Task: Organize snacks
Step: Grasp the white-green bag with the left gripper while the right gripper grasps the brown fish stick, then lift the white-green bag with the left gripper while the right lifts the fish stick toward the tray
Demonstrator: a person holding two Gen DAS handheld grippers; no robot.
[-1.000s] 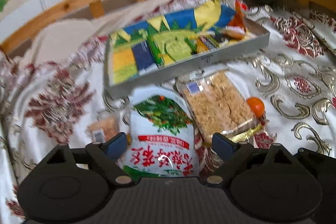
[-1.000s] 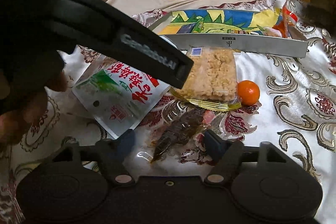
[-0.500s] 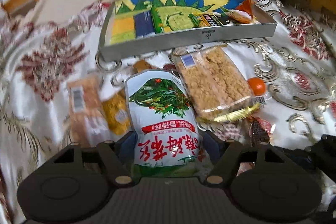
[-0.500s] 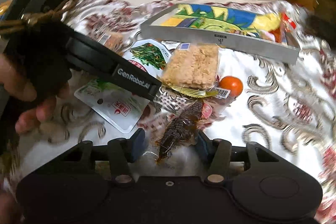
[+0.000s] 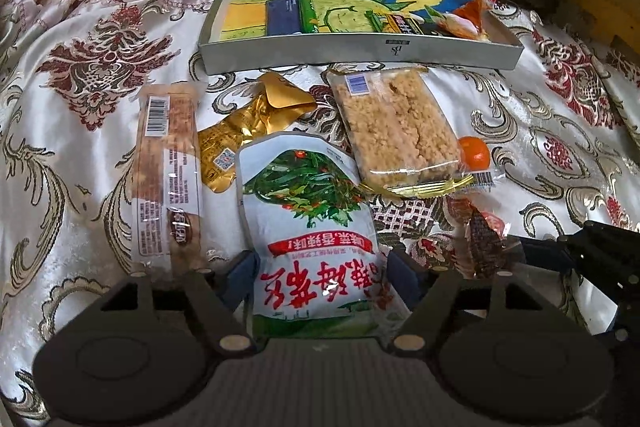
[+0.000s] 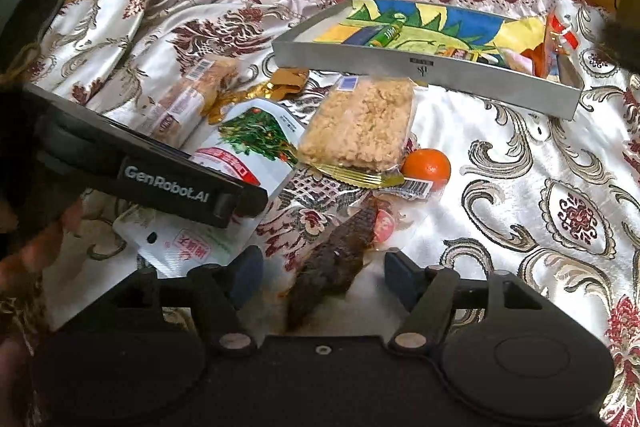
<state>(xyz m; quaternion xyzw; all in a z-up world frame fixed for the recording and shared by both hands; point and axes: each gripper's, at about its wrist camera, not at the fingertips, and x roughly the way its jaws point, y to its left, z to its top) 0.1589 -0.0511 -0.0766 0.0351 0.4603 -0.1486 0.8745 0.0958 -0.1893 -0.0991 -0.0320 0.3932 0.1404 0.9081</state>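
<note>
Bed: patterned satin bedspread (image 5: pixel 100 147), shallow silver cardboard tray (image 5: pixel 360 51) at the far side.
Left gripper (image 5: pixel 320 277): jaws just eased wider, yet pressing the white printed pouch (image 5: pixel 312 219) before the tray, likely to lift it.
Right gripper (image 6: pixel 324 271): jaws just reopened, apart around the dark clear-wrapped snack (image 6: pixel 332 259), untouched.

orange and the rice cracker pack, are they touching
Touching. In the right wrist view the orange sits against the sealed gold end of the rice cracker pack, with no cloth showing between them; the left wrist view agrees.

1 grey tray (image 5: pixel 360 51), 1 white pouch (image 5: pixel 312 211), 1 crispy-rice pack (image 5: pixel 396 131), 1 gold packet (image 5: pixel 248 123), 1 long bar pack (image 5: pixel 168 171), 1 dark snack pack (image 6: pixel 336 259), 1 orange (image 5: pixel 474 153)
</note>
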